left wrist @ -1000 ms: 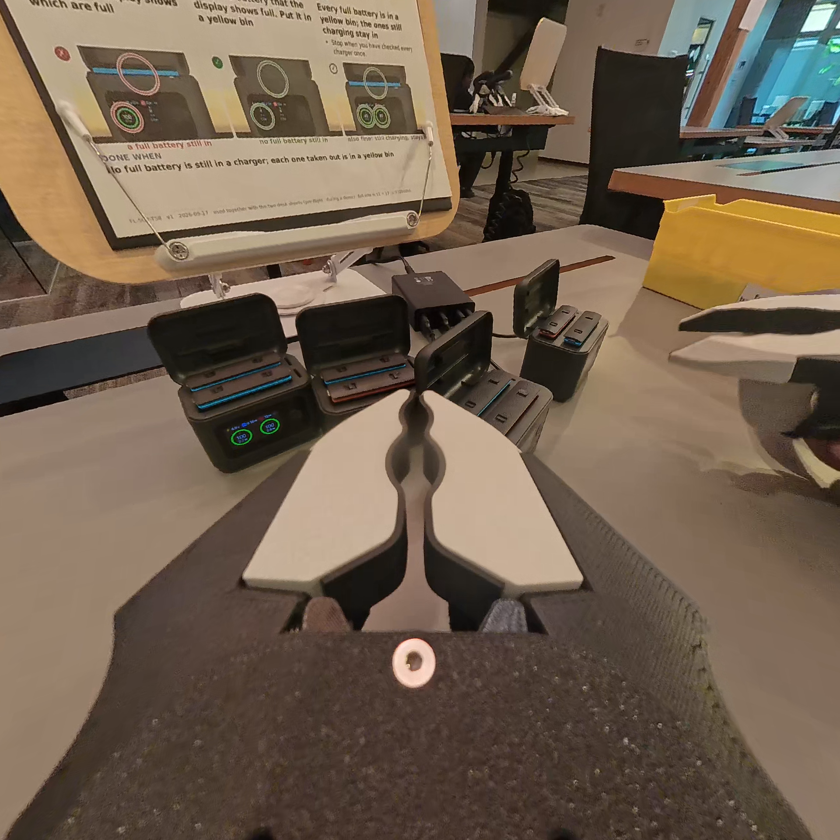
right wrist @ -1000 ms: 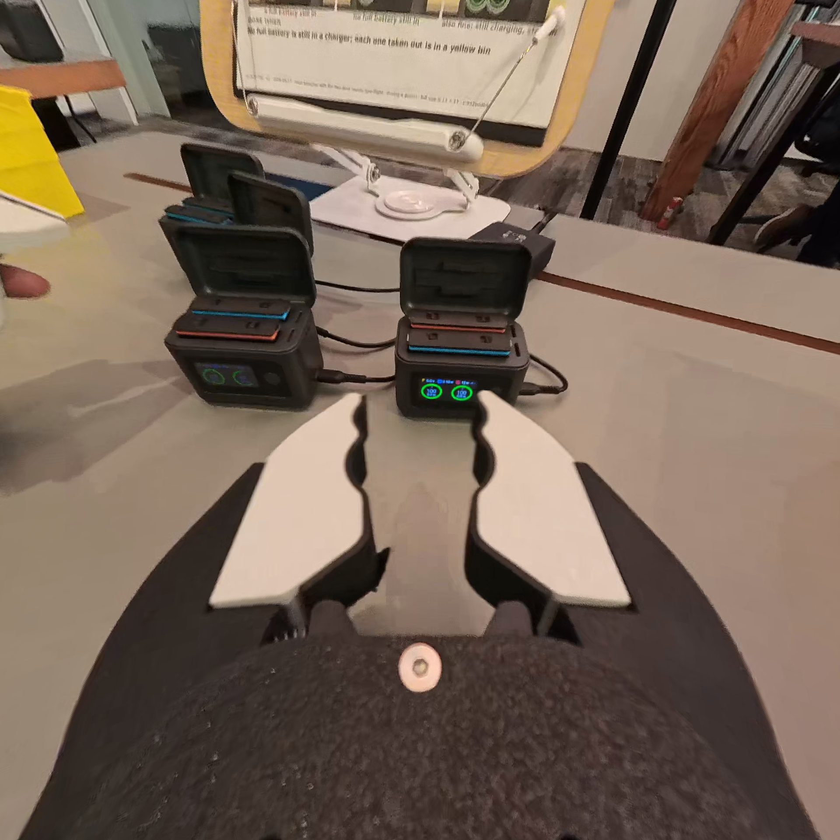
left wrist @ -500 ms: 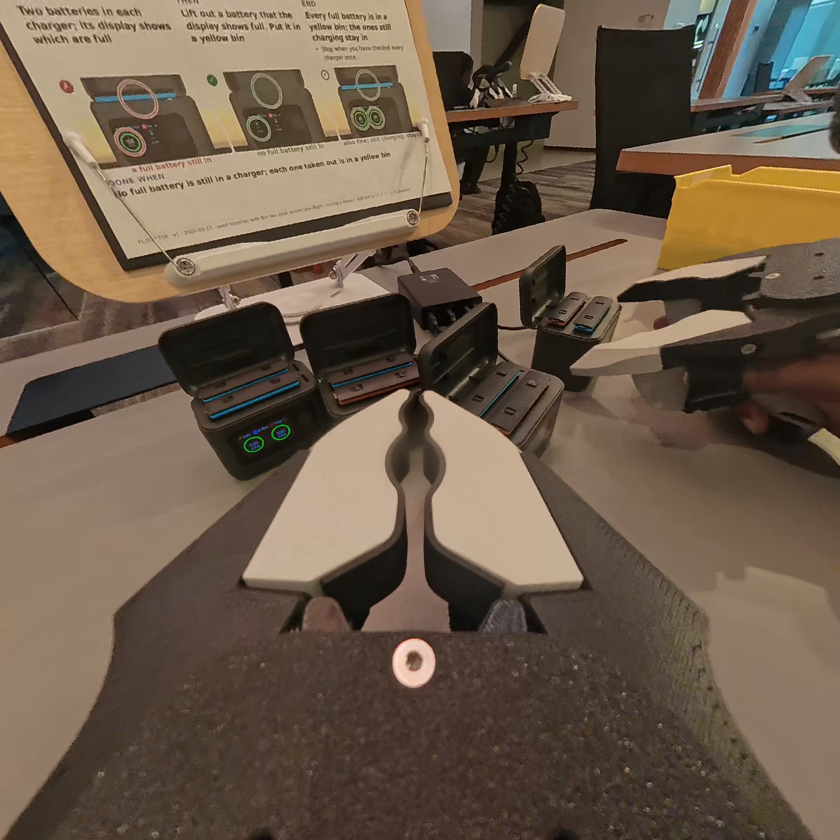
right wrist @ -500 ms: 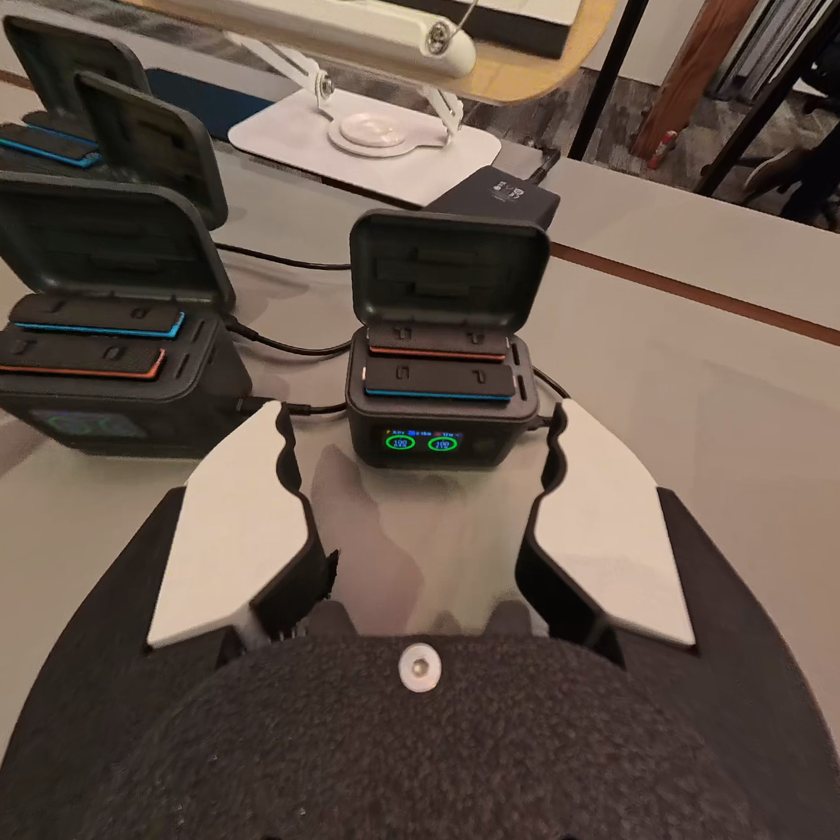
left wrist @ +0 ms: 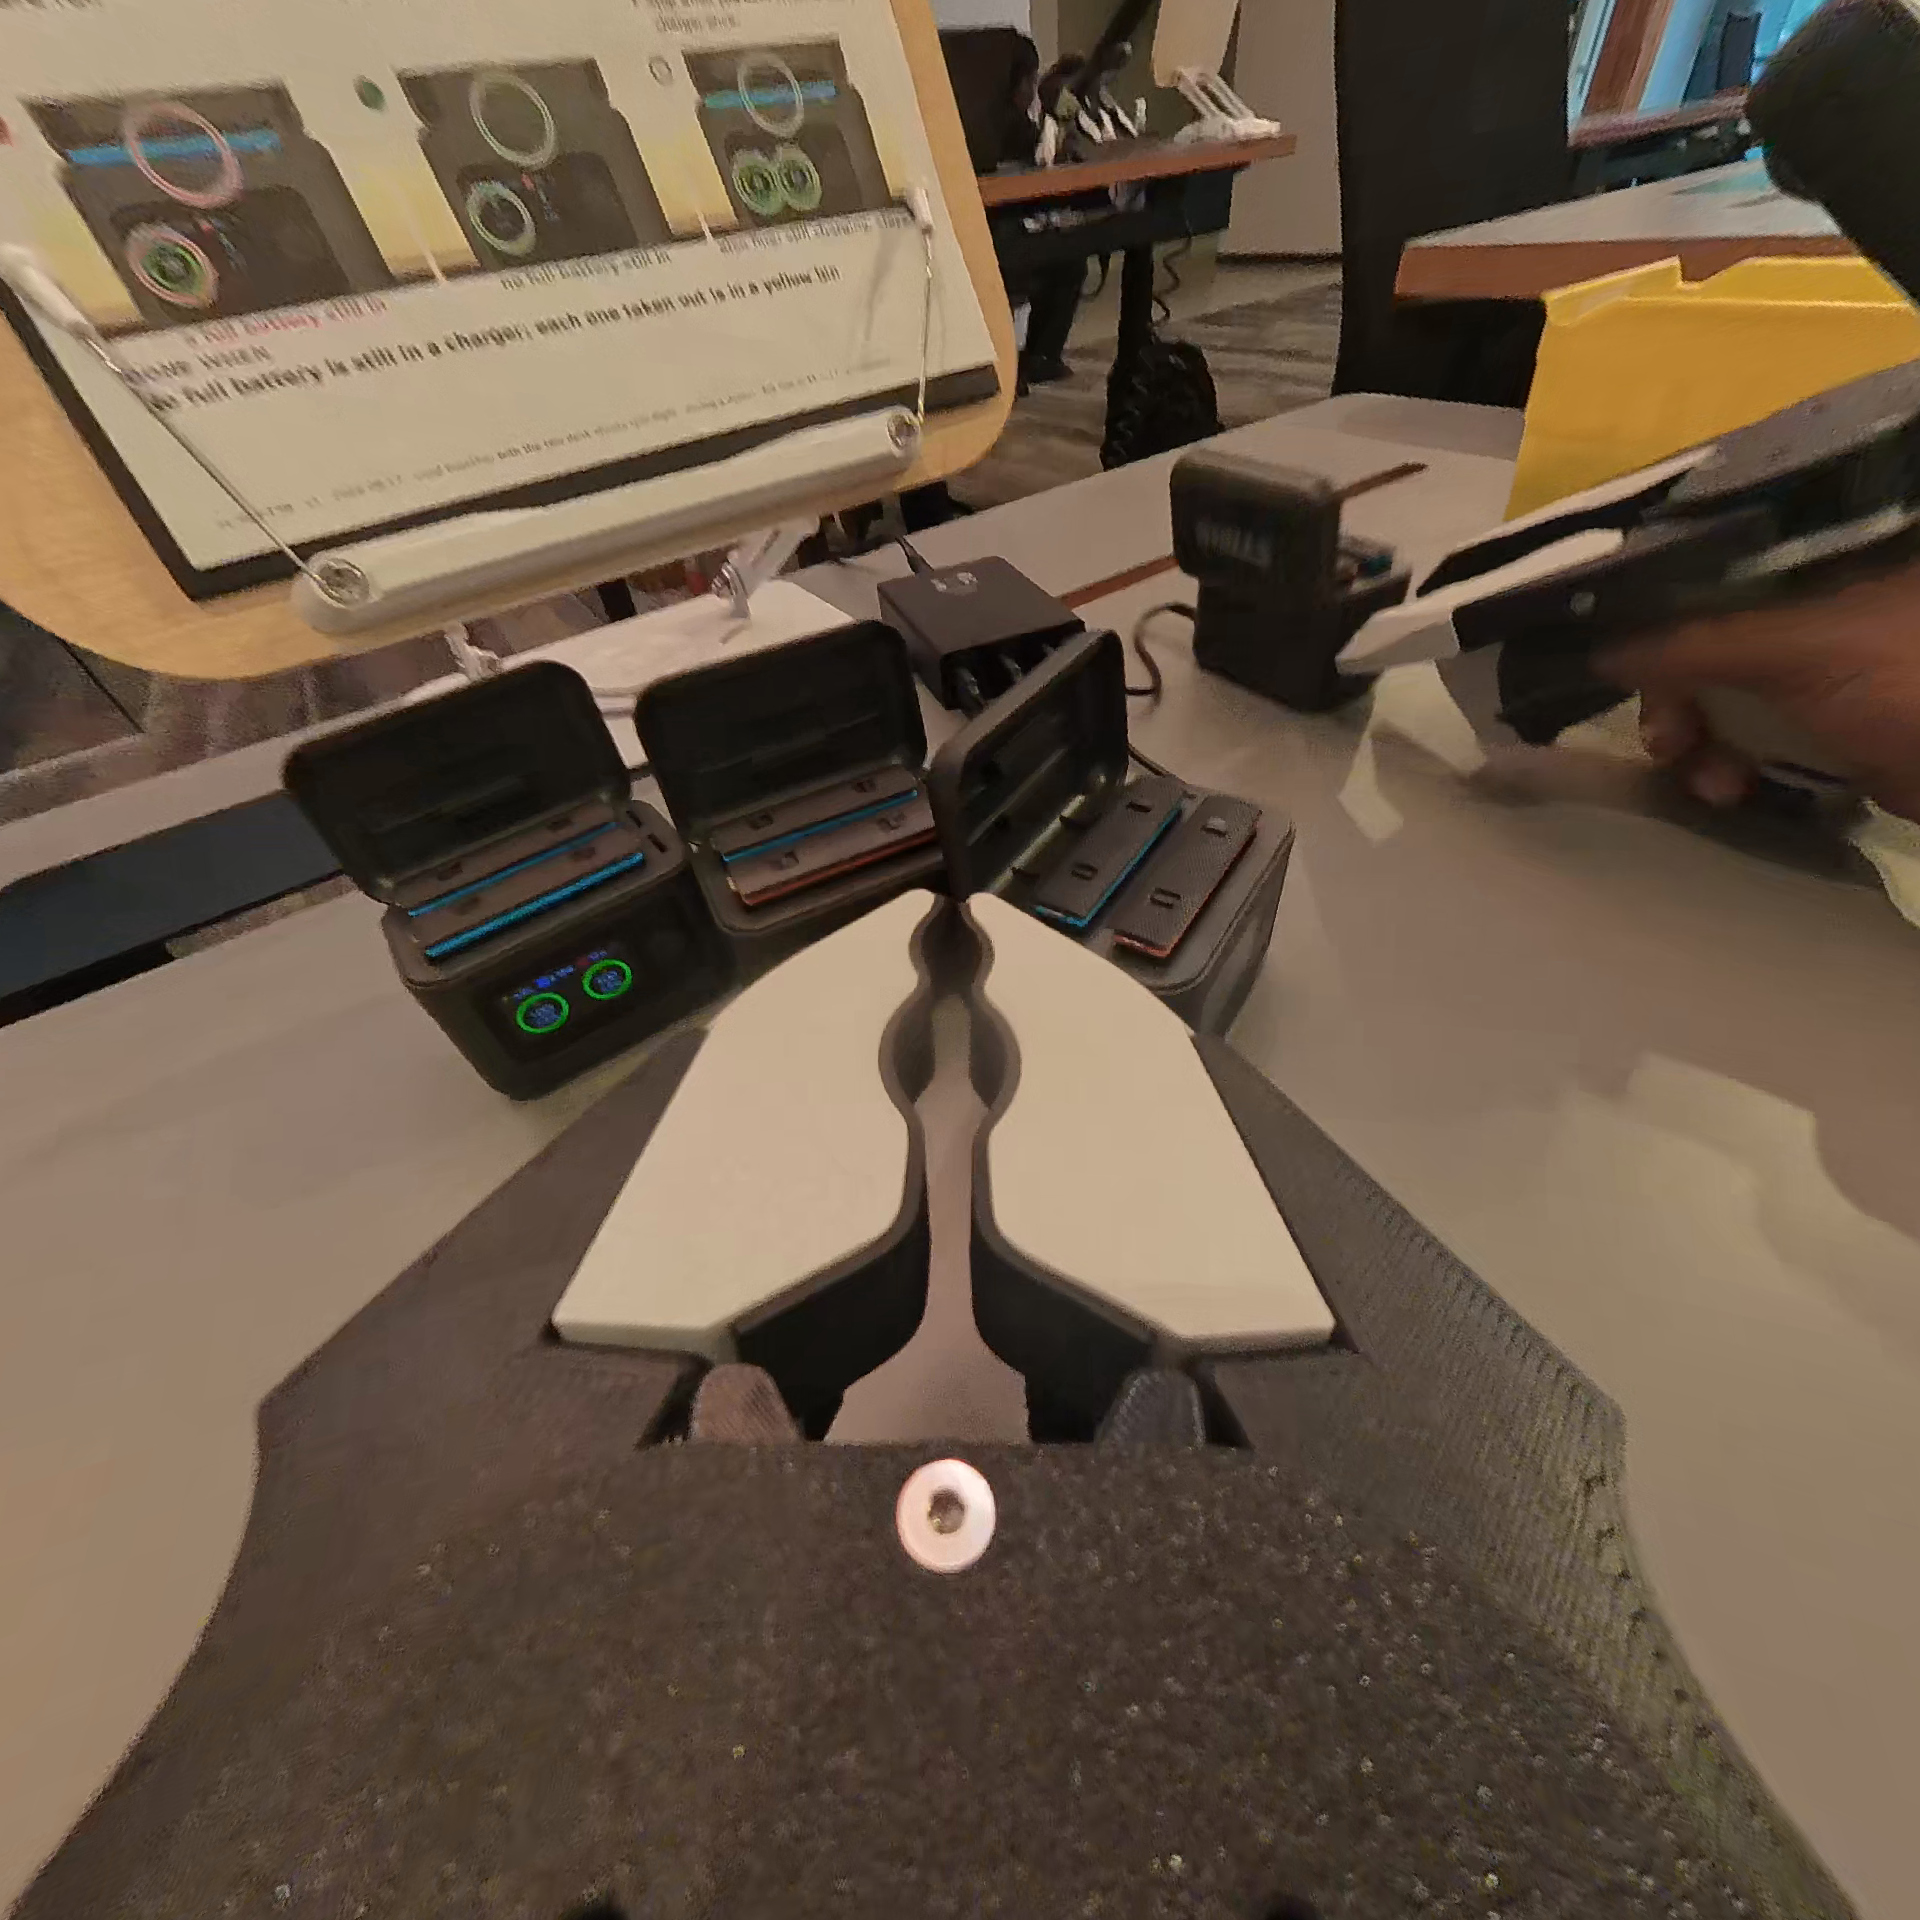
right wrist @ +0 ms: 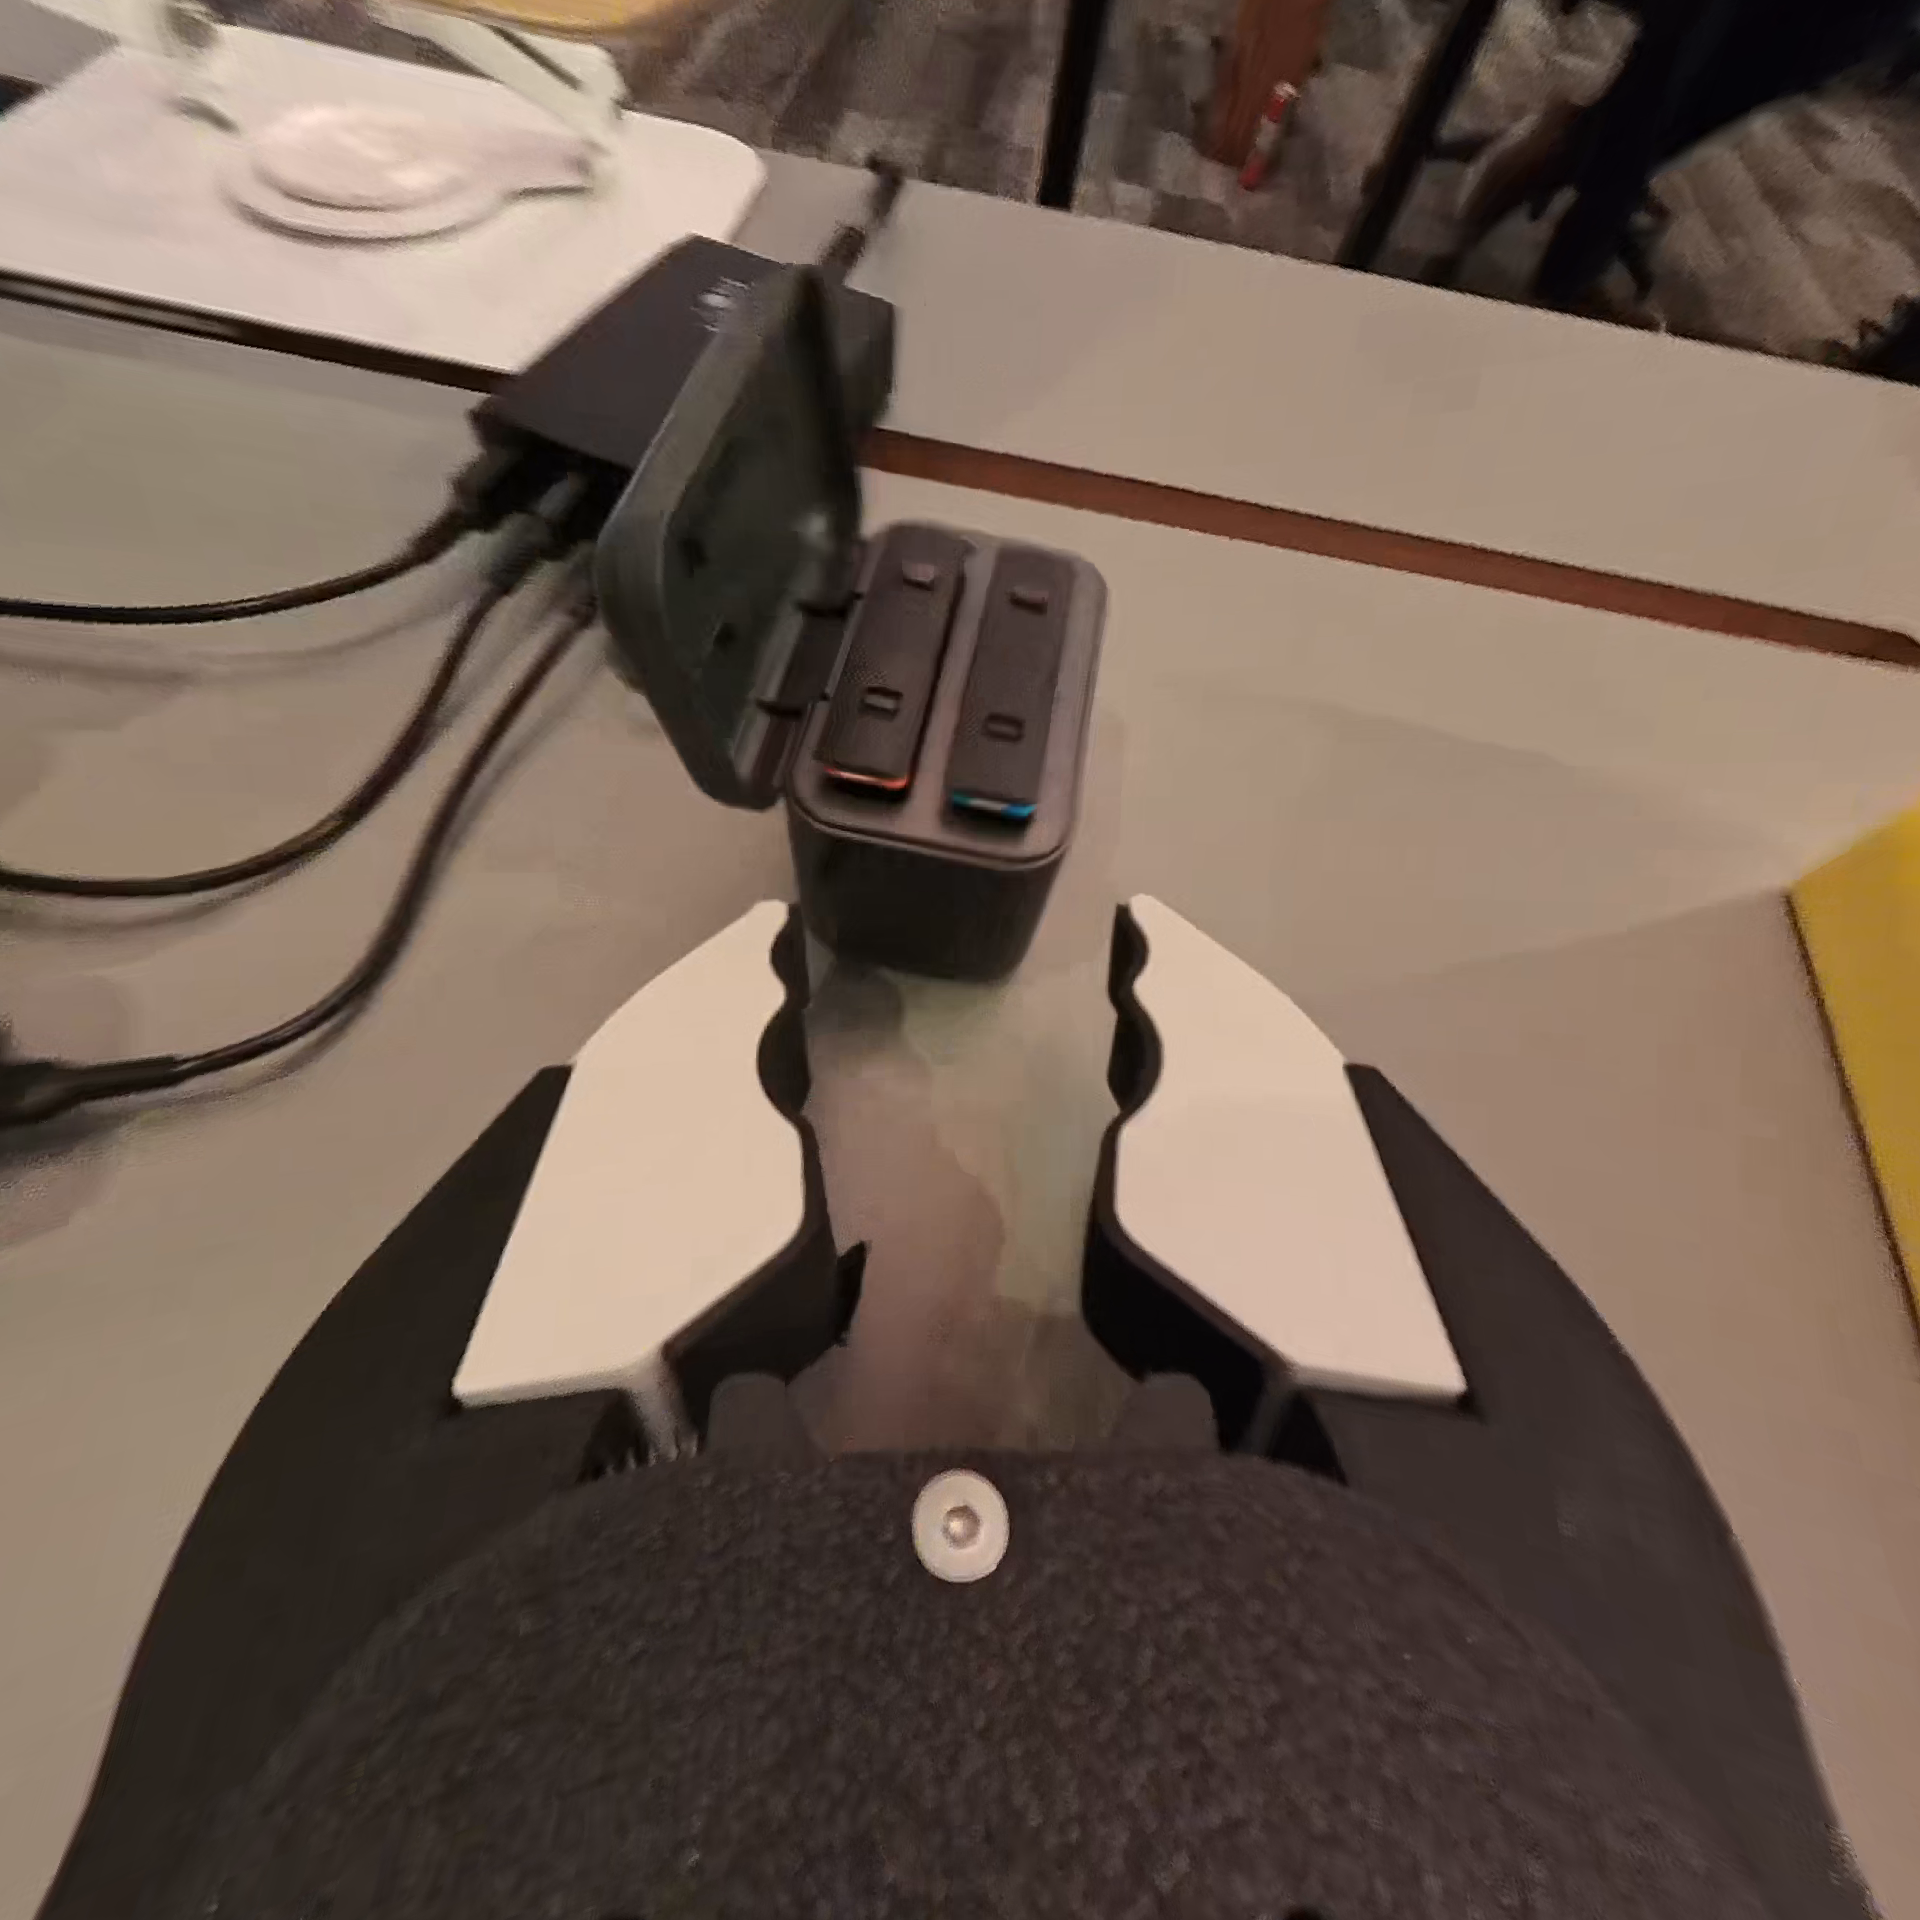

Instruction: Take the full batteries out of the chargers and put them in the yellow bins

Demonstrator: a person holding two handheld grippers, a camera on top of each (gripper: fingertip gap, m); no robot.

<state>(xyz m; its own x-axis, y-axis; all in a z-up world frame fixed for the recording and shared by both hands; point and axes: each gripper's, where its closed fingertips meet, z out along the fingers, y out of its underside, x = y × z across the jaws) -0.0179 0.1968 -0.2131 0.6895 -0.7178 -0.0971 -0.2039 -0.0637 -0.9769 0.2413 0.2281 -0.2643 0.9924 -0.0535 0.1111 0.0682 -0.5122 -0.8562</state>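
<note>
On the grey tabletop (right wrist: 1455, 790), a lone charger (right wrist: 935, 769) is standing with its lid swung up to the left and two batteries sitting side by side in its slots, a red-tipped battery (right wrist: 883, 675) on the left and a blue-tipped battery (right wrist: 1003, 691) on the right. The right tongs (right wrist: 951, 935) are hovering just in front of that charger, spread wide and holding nothing. Beside them, a yellow bin (right wrist: 1870, 987) is showing at the right edge. Cables (right wrist: 395, 727) are running from a black power hub (right wrist: 644, 374) behind. Farther left, the left tongs (left wrist: 948, 914) are resting pressed together and empty, pointing at three more open chargers (left wrist: 540, 914), one showing green rings on its display, below a stand-mounted instruction sheet (left wrist: 499, 260).
</note>
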